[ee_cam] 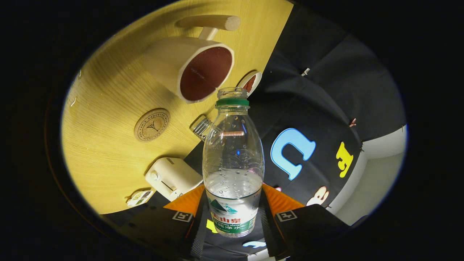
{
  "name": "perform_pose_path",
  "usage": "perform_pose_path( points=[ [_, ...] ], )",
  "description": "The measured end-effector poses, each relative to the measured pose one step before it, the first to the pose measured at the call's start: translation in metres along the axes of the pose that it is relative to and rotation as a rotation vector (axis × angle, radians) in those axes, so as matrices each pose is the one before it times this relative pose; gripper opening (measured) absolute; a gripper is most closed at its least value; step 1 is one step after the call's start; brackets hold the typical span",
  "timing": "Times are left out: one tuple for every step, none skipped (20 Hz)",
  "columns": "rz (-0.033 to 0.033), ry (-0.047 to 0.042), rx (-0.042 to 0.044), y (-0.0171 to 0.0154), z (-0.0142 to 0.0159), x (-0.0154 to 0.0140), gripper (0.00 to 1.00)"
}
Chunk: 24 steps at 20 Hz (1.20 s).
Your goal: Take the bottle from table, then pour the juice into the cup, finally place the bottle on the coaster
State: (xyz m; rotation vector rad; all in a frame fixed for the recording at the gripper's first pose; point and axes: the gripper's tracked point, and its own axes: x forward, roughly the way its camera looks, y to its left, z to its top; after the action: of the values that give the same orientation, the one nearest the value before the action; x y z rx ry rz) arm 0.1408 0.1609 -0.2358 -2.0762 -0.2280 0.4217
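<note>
The tongs (233, 217) grip the bottle (233, 159) between their two fingers, one pressing on each side of its lower body at the label. The bottle is clear plastic with a green neck ring, its cap off, and clear liquid fills roughly the lower third, with droplets clinging to the inside wall above. It is lifted clear of the desk (105, 145), its open mouth pointing toward the cup (192, 69).

The cup is cream outside and dark red inside, with a thick wooden handle, and its opening sits just beyond the bottle's mouth. On the wooden desk beside the cup lies a round coaster (152, 124) with a stamped emblem. A small cream box (173, 177) sits nearer the fingers, and a small glass jar (200, 127) lies at the desk's edge just beside the bottle.
</note>
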Motion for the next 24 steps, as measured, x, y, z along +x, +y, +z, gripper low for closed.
perform_pose_path(
  points=[
    [-0.00873,-0.01141,-0.01344,-0.00299,0.00207,-0.00106,0.68],
    [-0.01102,-0.01069,-0.01327,-0.00212,0.00126,0.00232,0.68],
    [-0.00846,-0.00894,-0.01258,-0.00282,0.00093,0.00057,0.68],
    [-0.00383,-0.00271,-0.00808,-0.00045,-0.00075,0.00021,0.68],
    [-0.00228,0.00163,-0.0053,-0.00057,-0.00101,0.00081,0.68],
    [-0.00112,0.00005,-0.00165,-0.00119,-0.00046,-0.00032,0.68],
    [0.00289,0.00093,0.00006,0.00022,-0.00096,-0.00105,0.68],
    [0.00099,0.00097,-0.00123,0.00025,-0.00041,-0.00136,0.68],
    [0.0021,-0.00092,0.00081,0.00065,-0.00006,-0.00013,0.68],
    [0.00144,-0.00247,0.00161,-0.00039,0.00146,0.00034,0.68],
    [0.00302,-0.00454,-0.00077,0.0012,0.00186,-0.00178,0.68],
    [0.00251,-0.00366,-0.00037,0.00082,0.00213,-0.00065,0.68],
    [0.00755,-0.00346,0.00253,0.00231,0.00205,-0.00137,0.68],
    [0.01003,-0.00141,0.00891,0.00332,0.00218,-0.0024,0.68],
    [0.0097,0.00246,0.01953,0.00347,0.00076,-0.00283,0.68],
    [0.01263,0.0074,0.03342,0.00287,-0.00063,-0.00081,0.68],
    [0.01516,0.00966,0.04463,0.00466,-0.00138,-0.00315,0.68],
    [0.014,0.01266,0.05024,0.0039,-0.00206,-0.00021,0.68],
    [0.01362,0.00838,0.05373,0.00409,-0.00094,-0.00265,0.68],
    [0.01283,0.00546,0.05901,0.00443,0.00013,-0.00152,0.68],
    [0.0149,0.00924,0.07478,0.00532,-0.00131,-0.0021,0.68],
    [0.01706,0.01144,0.07081,0.00599,-0.00158,-0.00164,0.68],
    [0.02105,0.01446,0.08937,0.00824,-0.0026,-0.00201,0.68],
    [0.0175,0.01095,0.09323,0.00533,-0.00314,-0.00143,0.68]
  ],
)
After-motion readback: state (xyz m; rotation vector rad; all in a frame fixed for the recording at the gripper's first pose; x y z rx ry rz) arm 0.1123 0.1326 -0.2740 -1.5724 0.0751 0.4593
